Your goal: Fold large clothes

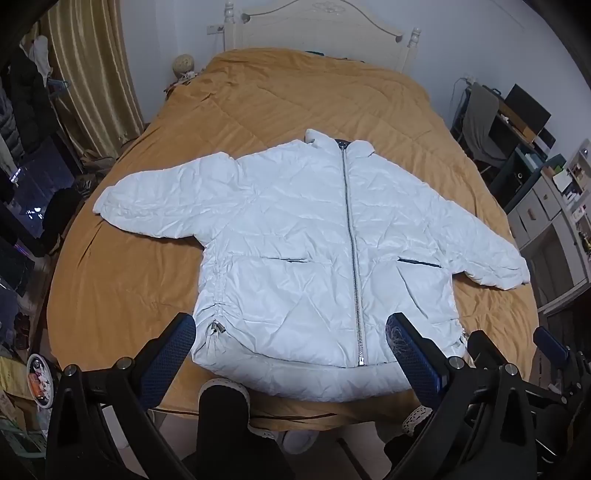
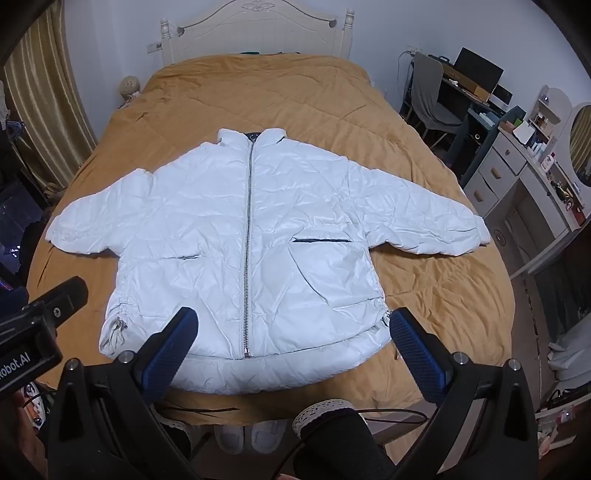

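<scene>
A white puffer jacket (image 1: 295,236) lies flat and face up on the bed, zipped shut, both sleeves spread out to the sides, collar toward the headboard. It also shows in the right wrist view (image 2: 258,236). My left gripper (image 1: 291,354) is open and empty, hovering above the jacket's hem near its left corner. My right gripper (image 2: 293,350) is open and empty above the hem's right half. The right gripper's finger shows at the right edge of the left wrist view (image 1: 550,345).
The bed has a mustard-yellow quilt (image 1: 295,103) and a white headboard (image 1: 314,22). A desk with chair and monitor (image 2: 443,96) and white drawers (image 2: 517,177) stand to the right. Curtains (image 1: 92,74) and clutter lie left. White slippers (image 2: 251,435) sit on the floor below.
</scene>
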`<state>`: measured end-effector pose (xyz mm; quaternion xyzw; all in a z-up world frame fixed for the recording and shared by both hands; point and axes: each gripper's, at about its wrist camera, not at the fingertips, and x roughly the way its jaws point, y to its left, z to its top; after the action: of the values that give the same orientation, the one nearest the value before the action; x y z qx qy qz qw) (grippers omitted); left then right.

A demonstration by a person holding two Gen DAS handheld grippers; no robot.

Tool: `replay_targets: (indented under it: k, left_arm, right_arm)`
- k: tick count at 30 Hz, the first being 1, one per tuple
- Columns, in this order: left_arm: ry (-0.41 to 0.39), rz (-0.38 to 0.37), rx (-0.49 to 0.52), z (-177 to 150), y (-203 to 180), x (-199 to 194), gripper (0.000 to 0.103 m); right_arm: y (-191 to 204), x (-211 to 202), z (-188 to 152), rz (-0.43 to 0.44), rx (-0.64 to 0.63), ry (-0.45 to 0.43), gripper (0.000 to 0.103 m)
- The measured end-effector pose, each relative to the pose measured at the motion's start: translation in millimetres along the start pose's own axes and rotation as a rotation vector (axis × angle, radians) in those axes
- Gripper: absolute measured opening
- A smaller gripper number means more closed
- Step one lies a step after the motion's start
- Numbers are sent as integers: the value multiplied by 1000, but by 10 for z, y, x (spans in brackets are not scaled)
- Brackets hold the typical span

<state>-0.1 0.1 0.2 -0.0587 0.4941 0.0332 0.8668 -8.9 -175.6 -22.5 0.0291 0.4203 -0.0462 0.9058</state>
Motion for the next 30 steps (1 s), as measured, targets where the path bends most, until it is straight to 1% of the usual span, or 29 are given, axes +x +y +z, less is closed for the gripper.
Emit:
replay_targets:
  k: [10,11,16,17,19,21,23,30]
  left_arm:
    - [9,3,-1,6,-6,31,103]
    - [-7,-11,-10,-16,13,12,103]
    - [-4,-8,-4,-23,22,104,103]
    - [-17,-23,-12,-20,43,86,103]
    - [-7,2,2,-42,10,42,103]
    - [-7,6,5,-33,8,41,103]
    - [-32,-17,-7,-33,11,36,103]
    - [-39,-18,-4,-32,15,39,103]
  right_arm:
    - [9,7,2,-3,-3,-1,103]
    - [11,6,3,-2,-3,-1,103]
    - [15,8,1,-3,-3,-1,103]
    - [13,10,0,-2,-3,-1,103]
    - [14,10,0,-3,-3,-1,103]
    - [14,9,0,-3,-3,-1,103]
    - [17,8,0,-3,-3,-1,103]
    - [13,9,-1,-4,-3,-1,103]
